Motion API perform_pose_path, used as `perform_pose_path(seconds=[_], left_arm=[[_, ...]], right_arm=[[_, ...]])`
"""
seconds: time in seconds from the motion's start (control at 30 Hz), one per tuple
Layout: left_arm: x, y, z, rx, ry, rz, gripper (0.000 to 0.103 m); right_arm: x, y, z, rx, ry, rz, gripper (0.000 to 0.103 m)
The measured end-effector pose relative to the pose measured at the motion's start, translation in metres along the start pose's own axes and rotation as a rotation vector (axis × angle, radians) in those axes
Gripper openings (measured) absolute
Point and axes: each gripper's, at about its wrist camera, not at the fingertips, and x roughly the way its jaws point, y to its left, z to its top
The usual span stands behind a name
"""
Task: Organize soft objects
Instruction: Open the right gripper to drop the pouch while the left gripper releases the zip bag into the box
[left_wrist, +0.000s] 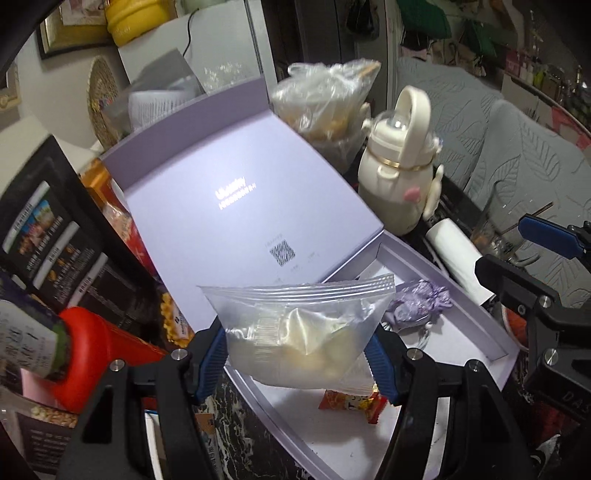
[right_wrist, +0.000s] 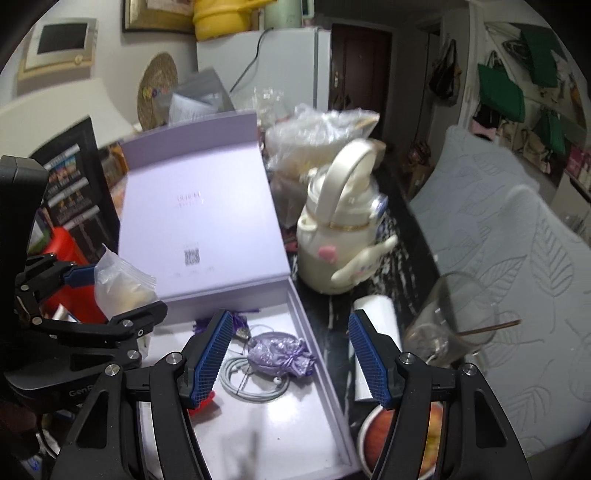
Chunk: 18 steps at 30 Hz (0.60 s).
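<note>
In the left wrist view, a zip bag (left_wrist: 295, 328) is seen at lower centre, above the open box (left_wrist: 461, 332). In the box, a pouch (left_wrist: 417, 302) lies right of the bag, a snack packet (left_wrist: 351, 402) below it. The raised lid (left_wrist: 240, 192) stands behind, a kettle (left_wrist: 399, 166) upper right.

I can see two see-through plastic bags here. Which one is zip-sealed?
The small zip-top bag of cream-coloured fabric, held between the left gripper's pads above the lilac box. The other plastic bag, behind the box lid, is crumpled and loosely gathered.
</note>
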Motion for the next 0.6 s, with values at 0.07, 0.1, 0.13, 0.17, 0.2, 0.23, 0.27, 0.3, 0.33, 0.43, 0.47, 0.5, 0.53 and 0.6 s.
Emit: perform_pose_path(seconds=[0.07,0.1,0.13,0.17,0.2,0.23,0.27,0.3,0.33,0.43,0.47,0.5,0.53,0.6], left_arm=[[-0.015,-0.001,0.002,0.005,-0.03,0.0,0.066],[-0.021,-0.003,0.004,0.008,-0.043,0.0,0.066],[-0.03,-0.004,0.005,0.011,-0.058,-0.001,0.066],[-0.035,-0.005,0.007,0.014,-0.069,-0.004,0.068],[-0.043,-0.006,0.008,0.017,-0.077,-0.006,0.071],[-0.046,-0.007,0.009,0.017,-0.077,-0.005,0.075],[-0.05,-0.007,0.009,0.014,-0.078,-0.003,0.077],[-0.054,-0.006,0.009,0.004,-0.086,-0.001,0.077],[-0.056,-0.007,0.009,0.002,-0.09,0.005,0.077],[-0.056,-0.007,0.007,-0.002,-0.086,0.021,0.077],[-0.055,-0.007,0.006,-0.005,-0.083,0.02,0.078],[-0.055,-0.008,0.003,-0.004,-0.079,0.02,0.078],[-0.055,-0.008,0.0,-0.001,-0.082,0.022,0.078],[-0.06,-0.008,-0.005,0.003,-0.101,0.029,0.078]], right_arm=[[-0.015,-0.001,0.003,-0.007,-0.026,-0.006,0.066],[-0.024,-0.001,0.006,-0.01,-0.04,-0.01,0.066],[-0.03,-0.001,0.007,-0.011,-0.05,-0.012,0.066],[-0.038,-0.001,0.009,-0.012,-0.063,-0.015,0.066],[-0.045,-0.001,0.01,-0.012,-0.075,-0.018,0.066],[-0.052,-0.001,0.012,-0.01,-0.082,-0.023,0.068],[-0.058,-0.001,0.013,-0.009,-0.086,-0.03,0.069],[-0.062,-0.001,0.013,-0.008,-0.091,-0.033,0.069],[-0.067,0.0,0.013,-0.01,-0.097,-0.036,0.069],[-0.071,-0.002,0.009,-0.014,-0.085,-0.048,0.069],[-0.071,-0.002,0.007,-0.013,-0.077,-0.05,0.069],[-0.071,-0.003,0.005,-0.013,-0.073,-0.05,0.069],[-0.072,-0.004,0.003,-0.014,-0.07,-0.051,0.069],[-0.075,-0.005,0.0,-0.018,-0.07,-0.056,0.069]])
